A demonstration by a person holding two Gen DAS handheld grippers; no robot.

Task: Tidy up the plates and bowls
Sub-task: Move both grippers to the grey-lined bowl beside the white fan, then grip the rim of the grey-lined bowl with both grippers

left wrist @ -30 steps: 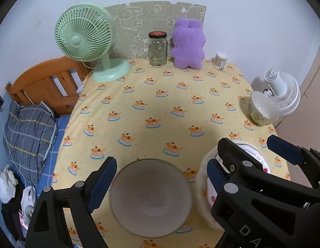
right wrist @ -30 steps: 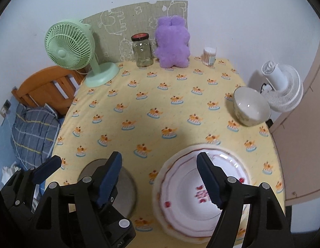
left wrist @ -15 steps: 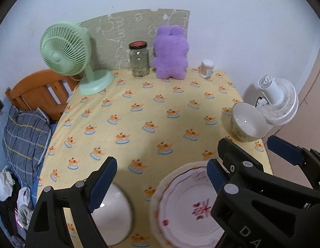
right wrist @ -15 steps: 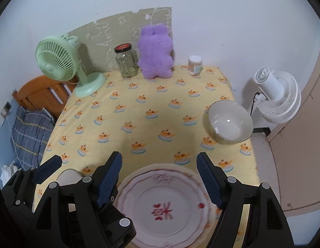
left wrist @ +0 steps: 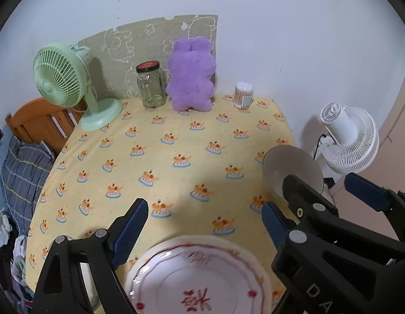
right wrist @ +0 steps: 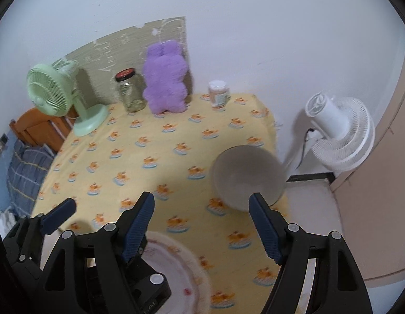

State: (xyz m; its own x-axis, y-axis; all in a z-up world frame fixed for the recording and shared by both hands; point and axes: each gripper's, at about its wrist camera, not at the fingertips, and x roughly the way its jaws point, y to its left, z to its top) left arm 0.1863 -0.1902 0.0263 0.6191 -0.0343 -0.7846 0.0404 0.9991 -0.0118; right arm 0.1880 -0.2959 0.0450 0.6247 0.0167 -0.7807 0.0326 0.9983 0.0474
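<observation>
Seeing both grippers released, left gripper (left wrist: 205,221), right gripper (right wrist: 202,210); plate (left wrist: 202,274) cut off, bowl (right wrist: 248,178) blurred.

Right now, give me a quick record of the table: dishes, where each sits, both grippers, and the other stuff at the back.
plate: red-patterned plate, near edge of the yellow tablecloth
bowl: pale bowl, right edge of the table
second bowl: mostly hidden behind the left gripper, near left
left gripper: open, empty, above the plate
right gripper: open, empty, near the pale bowl
back row: green fan, glass jar, purple plush, small container
</observation>
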